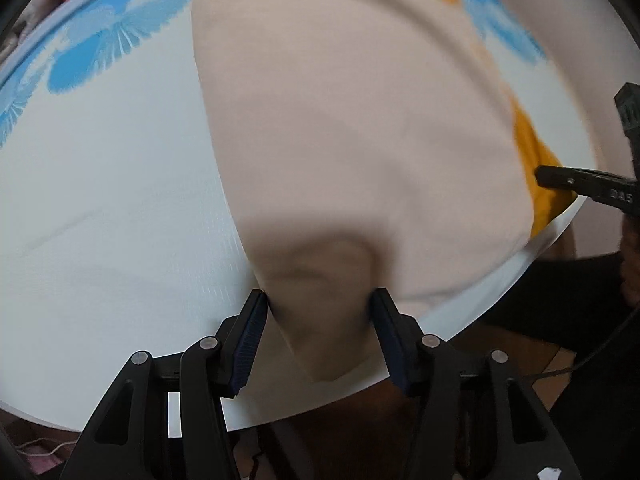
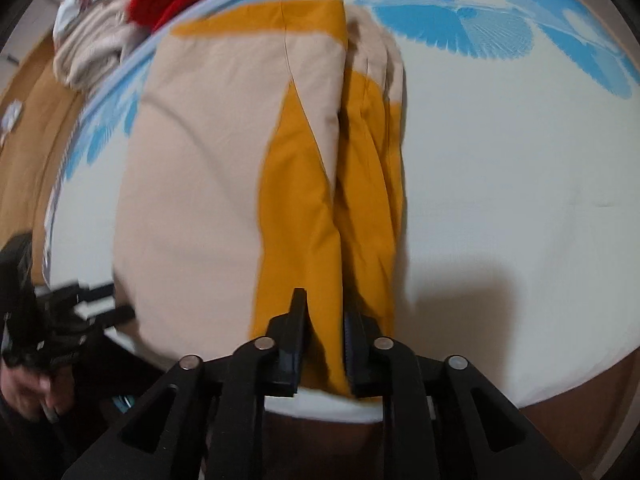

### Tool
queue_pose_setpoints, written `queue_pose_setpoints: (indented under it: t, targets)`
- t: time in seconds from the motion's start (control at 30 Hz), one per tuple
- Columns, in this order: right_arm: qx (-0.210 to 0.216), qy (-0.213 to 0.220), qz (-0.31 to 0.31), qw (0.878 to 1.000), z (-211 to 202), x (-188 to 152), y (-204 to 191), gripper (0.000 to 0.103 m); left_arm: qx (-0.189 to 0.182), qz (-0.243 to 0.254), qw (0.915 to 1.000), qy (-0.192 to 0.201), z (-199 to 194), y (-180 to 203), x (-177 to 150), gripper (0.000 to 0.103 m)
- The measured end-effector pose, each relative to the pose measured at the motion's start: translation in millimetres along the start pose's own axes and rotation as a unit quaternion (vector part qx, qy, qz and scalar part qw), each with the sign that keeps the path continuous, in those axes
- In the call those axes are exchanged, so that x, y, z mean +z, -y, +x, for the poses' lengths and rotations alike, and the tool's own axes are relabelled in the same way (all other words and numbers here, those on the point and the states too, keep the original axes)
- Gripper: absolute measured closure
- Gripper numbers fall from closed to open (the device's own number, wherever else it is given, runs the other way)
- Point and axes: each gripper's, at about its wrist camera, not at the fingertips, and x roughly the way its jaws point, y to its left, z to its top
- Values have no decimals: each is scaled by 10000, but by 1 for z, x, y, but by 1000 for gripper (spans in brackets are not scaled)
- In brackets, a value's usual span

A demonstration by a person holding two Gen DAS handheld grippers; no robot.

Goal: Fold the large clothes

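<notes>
1. The garment (image 2: 208, 184) is a beige and mustard-yellow piece, folded lengthwise into a long strip. It lies on a white table cover (image 1: 112, 184) with a blue feathery print along the far edge, and runs from the near edge toward the far edge.
2. The left gripper (image 1: 320, 308) sits at the near edge of the cover with its fingers spread fairly wide. A bunched hump of the beige fabric fills the gap, and both pads (image 1: 250, 340) look like they're touching cloth on either side. So it's pinching a thick fold rather than a thin edge.
3. The right gripper (image 2: 326, 344) is also at the near edge. Its fingers are drawn close together and clamped on the mustard-yellow part of the garment, right at the near end of the strip.
4. In the left wrist view the right gripper (image 1: 560, 180) pokes in from the right, with its tip on the yellow fabric at the strip's right side.
5. In the right wrist view the left gripper (image 2: 100, 304) is at the strip's left side, but it's blurry there.
6. Beyond the far left corner there's a pile of other clothes (image 2: 132, 12), something red on top of beige stuff.
</notes>
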Motion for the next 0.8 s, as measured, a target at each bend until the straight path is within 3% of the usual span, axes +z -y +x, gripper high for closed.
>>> queue_pose_setpoints:
  t: [0.07, 0.13, 0.27, 0.47, 0.57, 0.63, 0.7, 0.77, 0.8]
  targets:
    - [-63, -317, -22, 9995, 15, -9, 9, 87, -12, 9, 10000, -62, 4, 2, 1, 52]
    - [-146, -395, -168, 9990, 22, -17, 10, 97, 1, 64, 10000, -59, 1, 5, 3, 52]
    - [-313, -537, -298, 9976, 26, -17, 7, 99, 16, 148, 9999, -86, -16, 6, 14, 57]
    - [-643, -791, -374, 9941, 29, -29, 17, 99, 161, 288, 9968, 730, -72, 7, 77, 55]
    - [-666, -755, -498, 9937, 20, -28, 20, 99, 274, 305, 9940, 1016, -81, -2, 116, 55]
    - [-822, -456, -726, 9929, 3, -22, 19, 89, 337, 187, 9926, 1151, -77, -10, 133, 55]
    - [-1254, 103, -1071, 9863, -21, -12, 11, 87, 247, -51, 9917, 1261, -71, -23, 144, 55]
    - [-1838, 830, -1503, 9679, -44, 1, -2, 80, 154, -306, 9914, 1259, -61, -35, 151, 55]
    - [-1990, 1172, -1633, 9592, -54, 10, -8, 70, 169, -430, 9921, 1163, -57, -37, 154, 56]
